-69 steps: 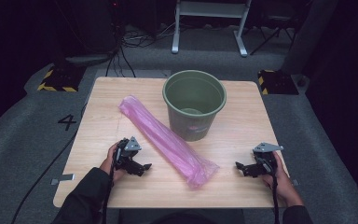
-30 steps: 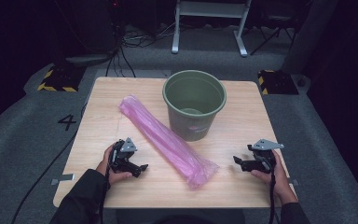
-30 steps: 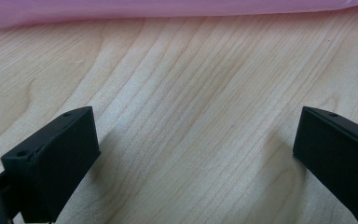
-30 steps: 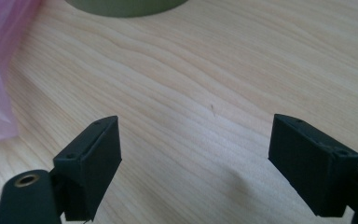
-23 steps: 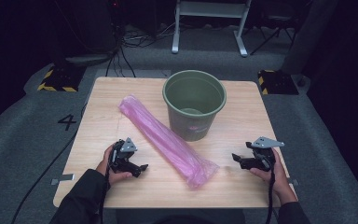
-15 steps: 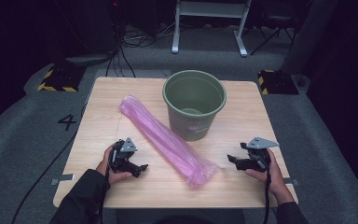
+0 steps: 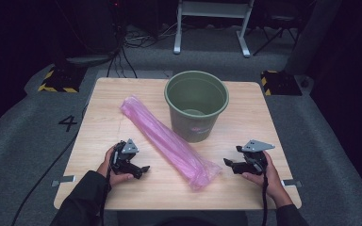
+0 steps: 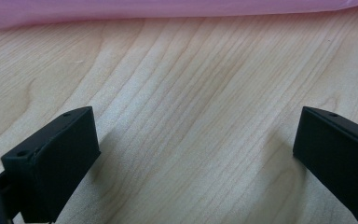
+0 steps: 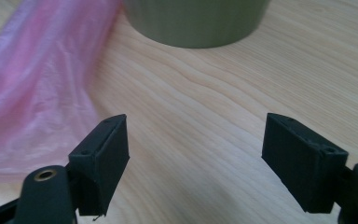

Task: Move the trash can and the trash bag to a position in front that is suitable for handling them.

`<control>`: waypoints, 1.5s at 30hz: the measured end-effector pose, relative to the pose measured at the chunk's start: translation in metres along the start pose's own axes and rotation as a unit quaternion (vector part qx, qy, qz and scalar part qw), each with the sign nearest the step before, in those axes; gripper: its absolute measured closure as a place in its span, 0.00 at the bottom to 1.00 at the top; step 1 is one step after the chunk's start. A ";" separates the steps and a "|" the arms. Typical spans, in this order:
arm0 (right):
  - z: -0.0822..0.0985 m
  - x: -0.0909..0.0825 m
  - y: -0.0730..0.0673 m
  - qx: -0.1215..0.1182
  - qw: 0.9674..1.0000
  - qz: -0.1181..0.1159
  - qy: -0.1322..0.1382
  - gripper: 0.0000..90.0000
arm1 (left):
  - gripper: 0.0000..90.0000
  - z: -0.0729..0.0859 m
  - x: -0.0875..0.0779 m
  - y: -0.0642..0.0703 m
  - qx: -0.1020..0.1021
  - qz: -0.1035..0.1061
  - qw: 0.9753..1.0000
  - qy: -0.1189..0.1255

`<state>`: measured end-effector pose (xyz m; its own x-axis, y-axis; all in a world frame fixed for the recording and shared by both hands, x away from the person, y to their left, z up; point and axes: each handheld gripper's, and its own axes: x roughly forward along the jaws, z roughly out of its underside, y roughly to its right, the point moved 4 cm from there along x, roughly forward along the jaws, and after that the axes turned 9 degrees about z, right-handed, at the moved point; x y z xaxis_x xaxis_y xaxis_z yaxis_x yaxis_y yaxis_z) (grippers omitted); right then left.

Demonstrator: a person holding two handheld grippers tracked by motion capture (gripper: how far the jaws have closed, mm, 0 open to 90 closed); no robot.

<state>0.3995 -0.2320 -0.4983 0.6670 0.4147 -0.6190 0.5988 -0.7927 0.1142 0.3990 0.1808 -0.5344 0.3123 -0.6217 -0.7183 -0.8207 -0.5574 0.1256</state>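
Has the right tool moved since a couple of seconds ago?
Yes. The right tool has shifted left across the table, toward the near end of the pink bag, jaws open.

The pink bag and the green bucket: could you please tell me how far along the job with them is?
Nothing looks done yet: the pink bag lies rolled flat on the table beside the empty green bucket. In hand: the right tool, jaws open, points at the bag's near end; the left tool rests open. Grasping the bag and whatever follows with the bucket is left.
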 end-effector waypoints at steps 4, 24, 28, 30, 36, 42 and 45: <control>-0.002 -0.001 -0.007 -0.006 1.000 -0.015 0.004 0.26 | 0.00 0.000 0.000 0.000 0.000 0.000 1.000 0.000; 0.008 0.008 -0.058 -0.076 0.993 -0.093 -0.011 0.56 | 0.00 0.000 0.000 0.000 0.000 0.001 1.000 0.000; 0.013 0.015 -0.060 -0.090 0.992 -0.089 -0.016 0.69 | 0.00 0.000 0.000 0.000 0.000 0.000 1.000 0.000; 0.012 0.015 -0.060 -0.095 0.992 -0.084 -0.012 0.74 | 0.00 0.000 0.000 0.000 0.000 0.000 1.000 0.000; 0.012 0.019 -0.050 -0.080 0.994 -0.069 -0.009 0.83 | 0.00 0.000 0.000 0.000 0.000 0.000 1.000 0.001; 0.011 0.023 -0.043 -0.079 0.995 -0.053 -0.004 0.88 | 0.00 0.000 0.000 0.000 0.000 0.000 1.000 0.000; 0.010 0.025 -0.036 -0.074 0.996 -0.043 -0.002 0.89 | 0.00 0.000 0.000 0.000 0.001 0.001 1.000 0.001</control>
<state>0.3908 -0.1976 -0.5258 0.6092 0.4761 -0.6342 0.7127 -0.6794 0.1745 0.3991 0.1809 -0.5344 0.3120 -0.6228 -0.7175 -0.8217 -0.5560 0.1254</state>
